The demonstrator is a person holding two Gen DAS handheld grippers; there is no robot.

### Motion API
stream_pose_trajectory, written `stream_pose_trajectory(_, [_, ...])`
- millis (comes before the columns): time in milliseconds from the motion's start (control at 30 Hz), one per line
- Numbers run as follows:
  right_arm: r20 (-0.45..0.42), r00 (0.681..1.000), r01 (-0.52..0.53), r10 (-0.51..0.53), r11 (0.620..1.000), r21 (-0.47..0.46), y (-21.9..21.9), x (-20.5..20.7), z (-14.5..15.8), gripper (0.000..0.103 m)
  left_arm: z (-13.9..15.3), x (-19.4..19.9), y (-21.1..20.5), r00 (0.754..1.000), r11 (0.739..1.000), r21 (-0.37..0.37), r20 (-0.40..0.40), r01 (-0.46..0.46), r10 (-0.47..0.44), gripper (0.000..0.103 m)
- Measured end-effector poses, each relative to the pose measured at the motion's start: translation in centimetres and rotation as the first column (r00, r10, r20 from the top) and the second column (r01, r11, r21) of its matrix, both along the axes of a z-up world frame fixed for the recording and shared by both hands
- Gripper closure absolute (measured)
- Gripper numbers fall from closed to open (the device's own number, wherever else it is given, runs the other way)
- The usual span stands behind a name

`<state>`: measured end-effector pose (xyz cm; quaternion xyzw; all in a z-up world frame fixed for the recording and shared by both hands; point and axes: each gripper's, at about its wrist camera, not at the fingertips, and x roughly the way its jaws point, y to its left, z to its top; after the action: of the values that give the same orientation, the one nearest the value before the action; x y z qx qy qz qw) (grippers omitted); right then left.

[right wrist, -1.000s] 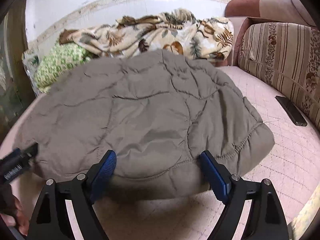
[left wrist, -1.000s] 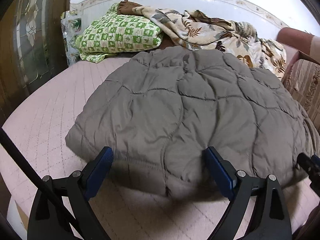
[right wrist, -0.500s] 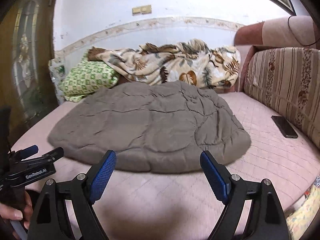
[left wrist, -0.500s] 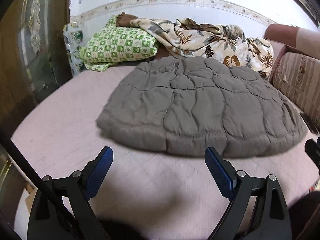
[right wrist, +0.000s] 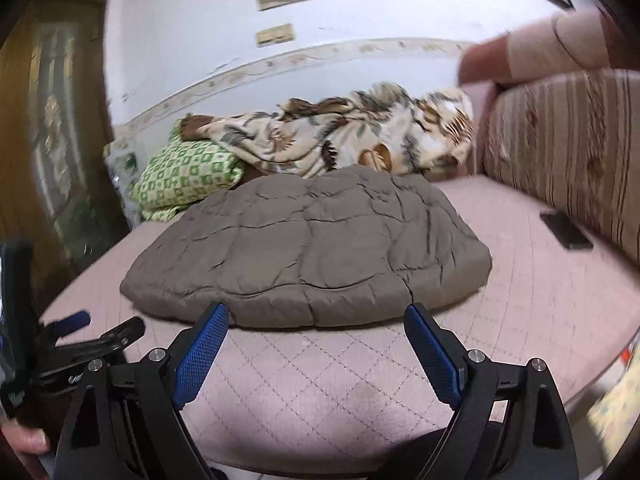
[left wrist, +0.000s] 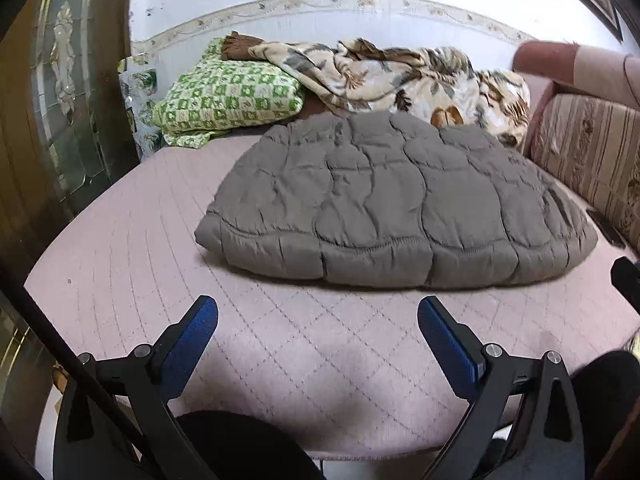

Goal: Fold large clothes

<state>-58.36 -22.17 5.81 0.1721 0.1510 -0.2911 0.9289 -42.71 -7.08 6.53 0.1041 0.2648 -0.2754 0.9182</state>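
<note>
A grey quilted padded garment lies folded in a thick flat bundle on the pink quilted mattress. My left gripper hangs over the bare mattress short of the garment's near edge, its jaws still opening and nothing between the blue pads. My right gripper is also back from the near hem, jaws opening, empty. The left gripper also shows at the left of the right wrist view, held by a hand.
A green checked pillow and a leaf-print blanket lie behind the garment by the wall. A striped sofa back runs along the right, with a dark phone at its foot. A dark patterned door stands left.
Both grippers have pulled back and slightly up from the garment's near hem, which lay between their pads a second ago. The garment now lies free on the mattress.
</note>
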Motion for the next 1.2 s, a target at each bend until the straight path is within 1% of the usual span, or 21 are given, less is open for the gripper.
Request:
stream_pose_trajectory(67, [0.002,1.0,0.008,-0.008,1.0,0.026,-0.6,0.3,-0.1,0.011,0.1,0.3,-0.1,1.0,1.0,-0.01,0.008,0.002,-0.002,0.003])
stream_pose_trajectory(133, [-0.012,1.0,0.012,-0.012,1.0,0.019,-1.0,1.0,0.2,0.011,0.2,0.8,-0.5,1.0,1.0,-0.012,0.011,-0.001,0.001,0.003])
stream_pose_trajectory(233, [-0.028,1.0,-0.012,0.011,0.999,-0.039,-1.2,1.9,1.0,0.01,0.1,1.4,-1.4,1.0,1.0,0.003,0.005,0.009,-0.009,0.003])
stream_pose_trajectory(300, [-0.038,0.999,-0.002,-0.002,0.995,-0.101,-1.3,2.4,1.5,0.008,0.2,1.7,-1.7,0.999,0.999,-0.011,-0.009,0.042,-0.042,0.003])
stream_pose_trajectory(367, [-0.04,0.999,-0.002,-0.003,0.993,-0.121,-1.5,2.9,1.7,0.003,0.3,1.8,-2.1,1.0,1.0,-0.002,0.002,0.027,-0.027,0.003])
stream_pose_trajectory(400, [-0.045,0.999,0.006,-0.012,0.992,-0.124,-1.7,3.2,1.5,0.003,0.3,1.9,-2.5,1.0,1.0,0.02,0.015,0.007,-0.008,0.003])
stream_pose_trajectory(433, [-0.052,0.998,0.013,-0.02,0.992,-0.123,-1.9,3.3,1.3,0.003,0.2,2.1,-3.1,1.0,0.999,0.051,0.015,-0.007,0.007,0.003])
stream_pose_trajectory(500, [-0.071,0.997,0.014,-0.021,0.994,-0.104,-2.3,3.8,0.8,0.003,-0.2,3.0,-4.0,0.999,0.993,0.119,-0.037,-0.005,0.009,0.003])
stream_pose_trajectory(533, [-0.08,0.997,0.014,-0.022,0.995,-0.095,-2.5,4.1,0.6,0.003,-0.6,3.4,-4.3,0.999,0.991,0.133,-0.054,0.01,-0.003,0.003])
stream_pose_trajectory(600, [-0.09,0.996,0.019,-0.026,0.996,-0.084,-2.7,4.3,0.3,0.002,-1.1,3.9,-4.6,0.997,0.987,0.164,-0.068,-0.007,0.019,0.003])
stream_pose_trajectory(667, [-0.093,0.995,0.021,-0.028,0.997,-0.077,-2.8,4.3,0.2,0.001,-1.2,4.0,-4.7,0.997,0.987,0.161,-0.083,0.004,0.009,0.003])
stream_pose_trajectory(767, [-0.093,0.995,0.018,-0.024,0.997,-0.07,-2.8,4.4,0.1,0.001,-1.3,3.7,-4.5,0.998,0.987,0.159,-0.064,0.004,0.007,0.003])
stream_pose_trajectory(900, [-0.096,0.995,0.013,-0.02,0.997,-0.075,-2.7,4.4,0.2,0.001,-1.5,3.6,-4.6,0.997,0.986,0.163,-0.076,0.023,-0.01,0.003])
stream_pose_trajectory(1000, [-0.096,0.995,0.011,-0.018,0.997,-0.075,-2.7,4.4,0.2,0.001,-1.5,3.6,-4.7,0.998,0.985,0.169,-0.07,0.014,-0.002,0.003])
stream_pose_trajectory(1200, [-0.096,0.995,0.011,-0.019,0.997,-0.078,-2.7,4.5,0.1,0.001,-1.5,3.3,-4.8,0.998,0.984,0.175,-0.067,0.03,-0.018,0.003])
